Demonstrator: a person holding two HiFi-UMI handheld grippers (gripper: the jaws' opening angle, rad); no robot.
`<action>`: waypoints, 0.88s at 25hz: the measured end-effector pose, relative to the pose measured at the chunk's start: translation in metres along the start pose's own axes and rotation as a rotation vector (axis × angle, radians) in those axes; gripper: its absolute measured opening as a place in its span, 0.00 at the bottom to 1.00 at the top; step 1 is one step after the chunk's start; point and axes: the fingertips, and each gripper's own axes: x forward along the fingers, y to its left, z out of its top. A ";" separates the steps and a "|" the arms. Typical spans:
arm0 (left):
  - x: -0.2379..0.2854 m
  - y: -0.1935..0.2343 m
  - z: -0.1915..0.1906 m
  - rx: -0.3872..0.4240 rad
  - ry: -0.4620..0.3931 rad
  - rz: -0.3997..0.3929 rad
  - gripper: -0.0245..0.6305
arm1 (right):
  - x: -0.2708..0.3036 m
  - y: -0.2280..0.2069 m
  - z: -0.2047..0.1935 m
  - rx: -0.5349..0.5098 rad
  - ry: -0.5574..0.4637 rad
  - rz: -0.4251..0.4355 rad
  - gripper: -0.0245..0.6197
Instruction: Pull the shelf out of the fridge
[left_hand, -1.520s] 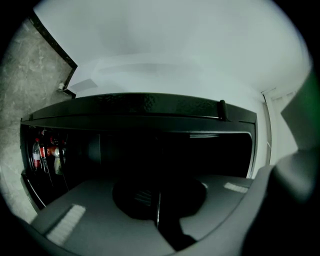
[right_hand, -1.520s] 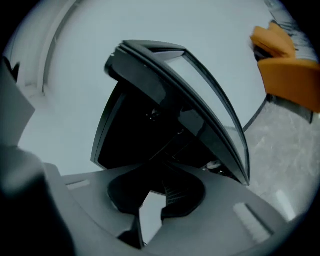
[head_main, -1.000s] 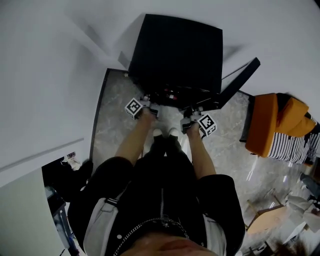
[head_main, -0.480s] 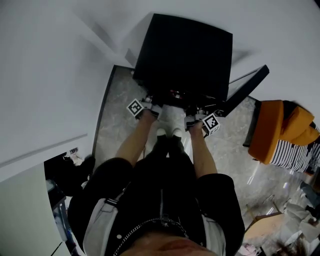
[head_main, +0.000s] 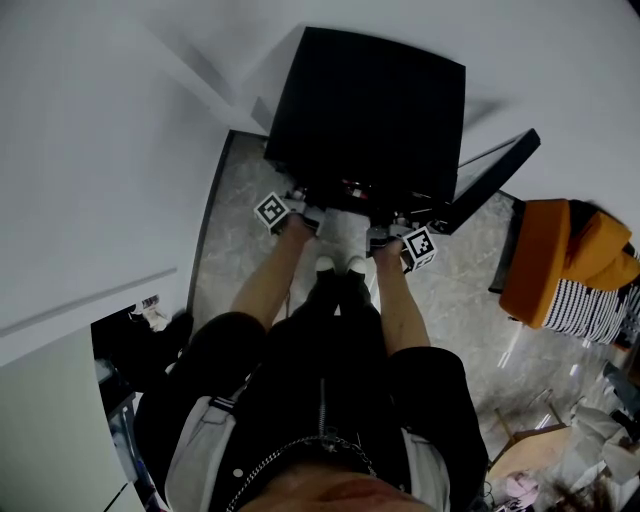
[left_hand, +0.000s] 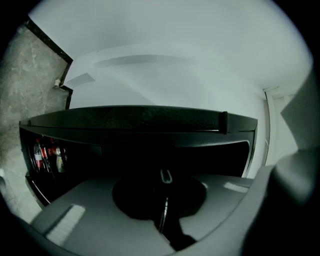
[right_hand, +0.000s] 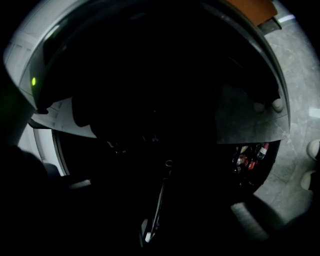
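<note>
A person is standing right over a small black fridge (head_main: 370, 100) that is sitting on the stone floor (head_main: 225, 240), and its door (head_main: 495, 170) is hanging open to the right. The pale shelf (head_main: 342, 228) is poking out of the fridge's front, between the two tools and just above the person's white shoes (head_main: 320, 265). Its back part is hiding in the dark, so I think it is only partly out. The left gripper (head_main: 300, 212) is touching the shelf's left side, and the right gripper (head_main: 385, 232) is touching its right side. In each gripper view the jaws are squeezing almost together, with only a thin line showing between them. They seem to be pinching the shelf's thin edge, but it is very dark in there. Some little bottles (left_hand: 45, 155) with red on them are standing inside the fridge. A few things could be going wrong from here. If one hand is pulling faster than the other, the shelf could be turning crooked and getting stuck in the fridge. The pinch is small, so the shelf could be slipping free and dropping onto the shoes or the hard floor. A sharp tug could be shaking the fridge and knocking the bottles over. The right gripper could also be bumping the open door.
</note>
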 end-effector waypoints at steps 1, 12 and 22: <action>-0.001 0.000 -0.001 0.000 0.001 0.000 0.07 | -0.002 0.000 0.000 0.000 0.002 -0.005 0.08; -0.020 -0.001 -0.007 -0.001 -0.009 -0.011 0.07 | -0.018 -0.003 -0.004 0.033 0.031 0.002 0.07; -0.038 -0.012 -0.014 -0.007 -0.002 -0.036 0.07 | -0.037 -0.001 -0.010 0.063 0.024 0.046 0.06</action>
